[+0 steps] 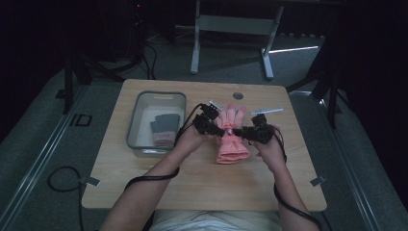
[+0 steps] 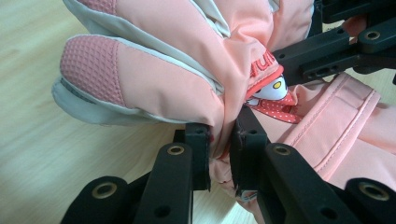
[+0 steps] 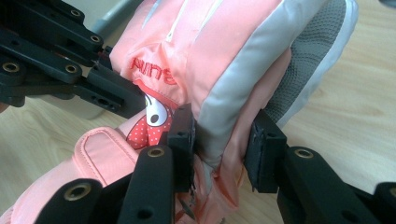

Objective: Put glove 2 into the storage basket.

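Room: dim, dark floor, a metal frame stand behind the wooden table [image 1: 144, 178].
Bin: a grey bin [image 1: 135, 122] sits on the table's left part, with a grey-and-pink glove [image 1: 164, 129] lying inside it.
Task thing: a pink padded glove [image 1: 232, 140] is at mid-table, between the two hands, fingers pointing away from the person, cuff toward them.
Left gripper [image 2: 219, 140]: jaws drawn narrow, pinching a fold of the pink glove's side at the wrist; fabric bunches between the pads.
Right gripper [image 3: 219, 140]: jaws clamped on the other side of the pink glove, across its grey-edged seam; the padding keeps them moderately apart.
Lift: the gripper views show the fingers curling over and the cuff hanging, so the pink glove looks at least partly raised off the wood.
Step in hand (judged): carrying the pink glove to the bin to join its mate.
Doing it well: keep both pinches firm, move the hands together so the fabric neither stretches nor slips, clear the bin's rim before lowering, then release.
Risk: the left pinch holds a thin fold that may slide out.
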The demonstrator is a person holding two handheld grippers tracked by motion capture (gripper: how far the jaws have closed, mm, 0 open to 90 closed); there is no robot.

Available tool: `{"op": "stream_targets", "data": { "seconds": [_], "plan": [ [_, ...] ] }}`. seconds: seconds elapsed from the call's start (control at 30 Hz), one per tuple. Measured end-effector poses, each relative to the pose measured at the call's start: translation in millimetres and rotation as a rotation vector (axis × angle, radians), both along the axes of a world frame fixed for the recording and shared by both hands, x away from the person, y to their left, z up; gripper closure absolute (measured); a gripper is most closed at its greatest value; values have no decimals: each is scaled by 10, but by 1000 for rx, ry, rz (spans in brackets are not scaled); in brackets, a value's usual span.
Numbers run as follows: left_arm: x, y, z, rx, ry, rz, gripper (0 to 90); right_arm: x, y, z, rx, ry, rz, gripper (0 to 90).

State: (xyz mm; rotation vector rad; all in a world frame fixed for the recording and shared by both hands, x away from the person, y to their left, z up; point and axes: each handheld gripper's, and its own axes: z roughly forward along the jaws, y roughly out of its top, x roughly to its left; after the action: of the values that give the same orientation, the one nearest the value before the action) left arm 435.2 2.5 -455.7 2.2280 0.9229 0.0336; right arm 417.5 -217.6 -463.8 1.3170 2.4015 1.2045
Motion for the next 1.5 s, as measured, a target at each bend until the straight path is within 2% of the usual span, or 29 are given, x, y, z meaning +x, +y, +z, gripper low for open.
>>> {"op": "stream_targets", "data": {
  "seconds": [0.23, 0.5, 0.7, 0.87, 1.07, 1.2, 1.37, 1.4, 1.43, 1.5],
  "plan": [
    [-37, 209, 213, 23, -43, 17, 795, 12, 197, 182, 19, -30, 23, 669],
    [-28, 491, 338, 14, -57, 47, 795, 67, 462, 300, 27, -58, 49, 669],
    [-20, 708, 452, 26, -75, 82, 796, 151, 684, 405, 29, -72, 80, 669],
    [-11, 880, 500, 20, -75, 114, 797, 210, 874, 472, 19, -82, 107, 669],
    [-3, 1099, 561, 21, -86, 155, 796, 301, 1081, 519, 40, -82, 133, 670],
    [2, 1210, 597, 33, -92, 173, 796, 341, 1206, 553, 33, -86, 150, 669],
    [22, 1432, 670, 61, -101, 204, 796, 425, 1466, 611, 29, -89, 175, 669],
    [22, 1432, 670, 61, -101, 204, 796, 425, 1466, 611, 29, -89, 175, 669],
    [20, 1529, 676, 67, -108, 212, 796, 442, 1515, 618, 29, -89, 179, 670],
    [19, 1606, 666, 65, -106, 226, 796, 471, 1669, 622, 26, -87, 189, 669]
  ]
}}
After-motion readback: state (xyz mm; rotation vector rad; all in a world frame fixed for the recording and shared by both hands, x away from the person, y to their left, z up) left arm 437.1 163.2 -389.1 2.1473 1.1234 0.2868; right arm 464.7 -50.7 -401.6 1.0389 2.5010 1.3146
